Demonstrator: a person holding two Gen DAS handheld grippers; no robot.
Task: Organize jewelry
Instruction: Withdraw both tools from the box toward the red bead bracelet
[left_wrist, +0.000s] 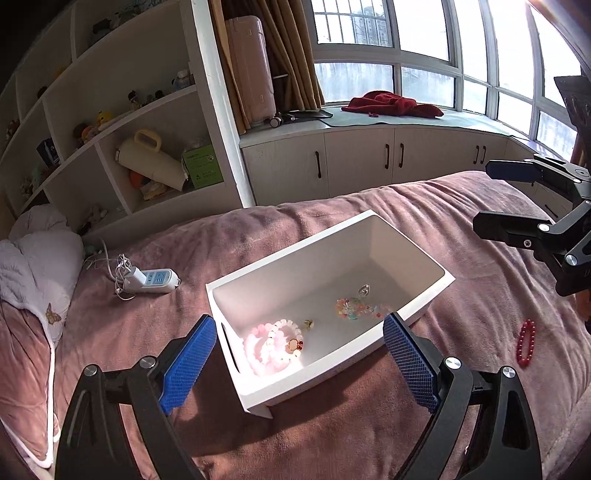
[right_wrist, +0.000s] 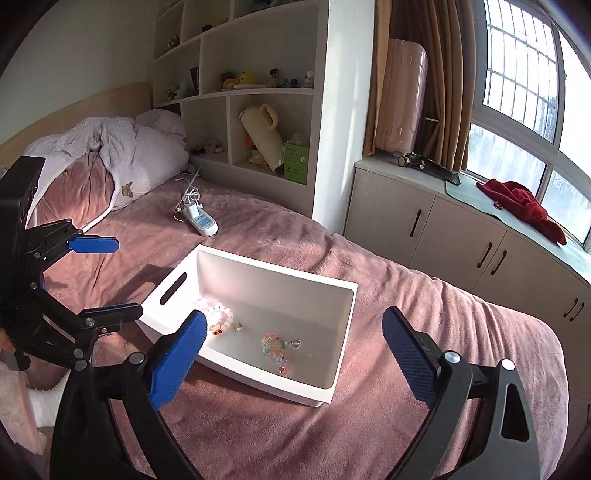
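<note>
A white box (left_wrist: 317, 258) with a slot handle sits on the pink bedspread. Inside lie pink and white bead bracelets (left_wrist: 266, 347), a colourful bead bracelet (left_wrist: 354, 308) and a small clear piece (left_wrist: 364, 291). A red bead bracelet (left_wrist: 525, 343) lies on the bed to the right of the box. My left gripper (left_wrist: 299, 325) hovers open above the box's near end, nothing between its blue pads. My right gripper (right_wrist: 295, 319) is open and empty above the box (right_wrist: 273, 291); the colourful bracelet (right_wrist: 273, 345) shows below it. Each gripper appears in the other's view, the right gripper (left_wrist: 491, 199) and the left gripper (right_wrist: 118, 278).
A white power strip with charger and cable (left_wrist: 151, 280) lies on the bed beyond the box. A crumpled duvet and pillow (right_wrist: 122, 147) are at the bed's head. Shelves (left_wrist: 122, 122) line the wall. A red cloth (left_wrist: 391, 103) lies on the window-seat cabinets.
</note>
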